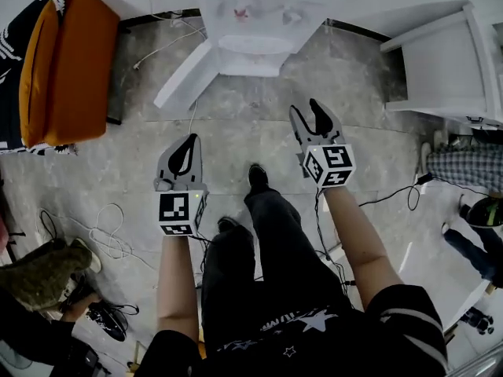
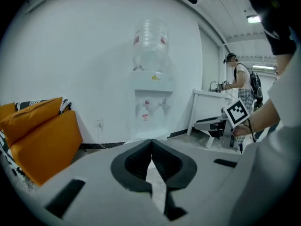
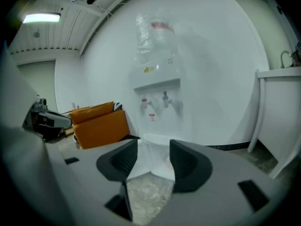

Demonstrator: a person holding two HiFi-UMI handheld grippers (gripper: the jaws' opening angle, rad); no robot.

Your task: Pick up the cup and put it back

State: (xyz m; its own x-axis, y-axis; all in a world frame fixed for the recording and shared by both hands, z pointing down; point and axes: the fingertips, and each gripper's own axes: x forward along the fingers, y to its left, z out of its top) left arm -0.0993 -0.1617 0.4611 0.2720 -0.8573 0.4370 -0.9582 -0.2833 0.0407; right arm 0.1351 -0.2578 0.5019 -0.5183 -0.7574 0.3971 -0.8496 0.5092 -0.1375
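The left gripper (image 1: 187, 141), jaws pressed together on nothing, and the right gripper (image 1: 307, 110), jaws apart and empty, both point at the water dispenser (image 1: 250, 23). The cup is probably there, though I can't spot one.

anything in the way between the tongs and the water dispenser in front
Nothing visible does: only bare floor lies between the left tongs, the right tongs and the water dispenser. No cup shows in any view.
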